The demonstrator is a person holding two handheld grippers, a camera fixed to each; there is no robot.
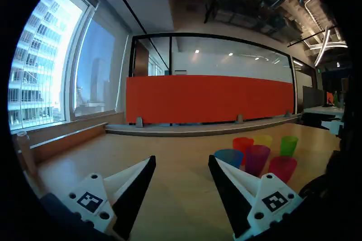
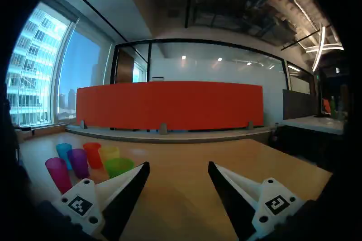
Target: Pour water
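Several plastic cups stand in a cluster on the wooden table (image 1: 181, 164). In the left gripper view they sit ahead to the right: blue cup (image 1: 228, 156), purple cup (image 1: 256, 158), pink cup (image 1: 283, 167), red cup (image 1: 242, 145), yellow cup (image 1: 263, 140), green cup (image 1: 288, 145). My left gripper (image 1: 182, 168) is open and holds nothing, left of the cups. In the right gripper view the same cups stand at the left: pink cup (image 2: 59, 174), purple cup (image 2: 78, 162), blue cup (image 2: 64, 153), red cup (image 2: 92, 154), yellow cup (image 2: 109, 153), green cup (image 2: 119, 167). My right gripper (image 2: 178, 173) is open and holds nothing.
An orange divider panel (image 1: 208, 98) runs along the table's far edge, with a glass-walled room behind. Large windows (image 1: 50, 73) line the left side. Another desk (image 2: 316, 125) stands at the far right. Bare table (image 2: 203, 159) lies ahead of both grippers.
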